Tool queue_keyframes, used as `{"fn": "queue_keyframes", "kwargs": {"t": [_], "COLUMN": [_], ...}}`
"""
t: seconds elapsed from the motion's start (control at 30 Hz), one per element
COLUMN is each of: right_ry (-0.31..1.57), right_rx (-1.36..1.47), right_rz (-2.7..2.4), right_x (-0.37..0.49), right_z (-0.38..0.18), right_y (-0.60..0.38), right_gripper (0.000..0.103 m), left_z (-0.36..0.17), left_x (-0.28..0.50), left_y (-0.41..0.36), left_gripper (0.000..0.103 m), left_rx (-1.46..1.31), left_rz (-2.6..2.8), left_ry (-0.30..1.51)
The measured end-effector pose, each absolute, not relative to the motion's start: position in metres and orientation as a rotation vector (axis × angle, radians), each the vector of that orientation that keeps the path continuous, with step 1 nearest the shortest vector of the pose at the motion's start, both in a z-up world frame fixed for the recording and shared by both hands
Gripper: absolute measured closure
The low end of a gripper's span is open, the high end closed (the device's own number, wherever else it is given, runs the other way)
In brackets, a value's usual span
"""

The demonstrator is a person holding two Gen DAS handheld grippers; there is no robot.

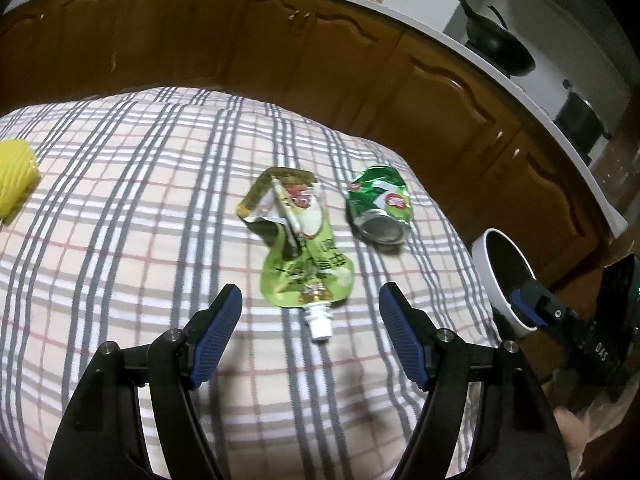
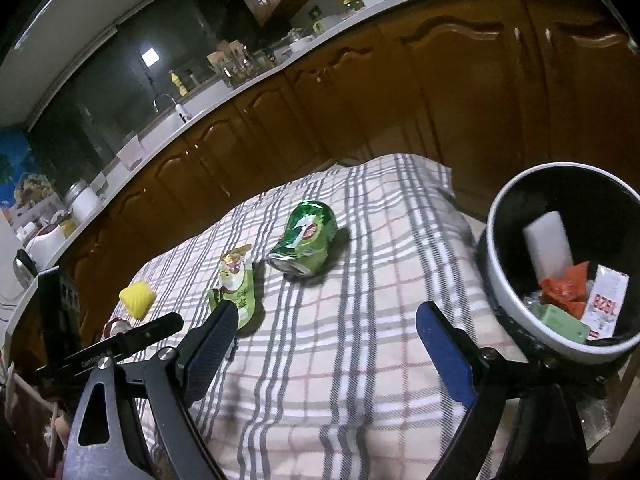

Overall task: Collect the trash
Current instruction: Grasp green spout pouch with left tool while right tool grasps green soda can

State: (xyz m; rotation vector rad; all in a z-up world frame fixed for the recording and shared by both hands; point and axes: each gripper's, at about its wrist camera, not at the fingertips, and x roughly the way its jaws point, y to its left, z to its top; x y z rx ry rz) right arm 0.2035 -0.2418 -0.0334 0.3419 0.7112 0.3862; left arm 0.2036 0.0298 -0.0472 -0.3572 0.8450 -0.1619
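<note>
Checked bench (image 1: pixel 120 240): left tongs (image 1: pixel 310 312) open, should straddle pouch (image 1: pixel 304 248) body before closing; right tongs (image 2: pixel 326 324) open, empty.

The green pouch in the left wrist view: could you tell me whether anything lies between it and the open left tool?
Nothing visible does. The green pouch lies just ahead of the left tool, only bare checked cloth between.

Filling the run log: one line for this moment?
left gripper: open, empty | right gripper: open, empty | pouch, can: on cloth | bin: part-filled
</note>
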Motion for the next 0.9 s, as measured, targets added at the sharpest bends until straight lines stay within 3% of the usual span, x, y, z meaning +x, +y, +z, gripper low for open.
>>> {"fn": "queue_keyframes", "kwargs": {"t": [0.73, 0.9], "right_ry": [0.803, 0.839], "right_rx": [0.390, 0.425], "right_rz": [0.442, 0.454], "right_x": [0.289, 0.313], "right_z": [-0.053, -0.065], "right_y": [-0.206, -0.202], "right_gripper": [0.011, 0.016], "left_z": [-0.063, -0.068], "left_x": [0.256, 0.271], "left_y": [0.046, 0.044], "left_gripper": [0.031, 0.031], "left_rx": [-0.407, -0.409], "left_rz": [-0.151, -0.156], "left_ry": [0.930, 0.950]}}
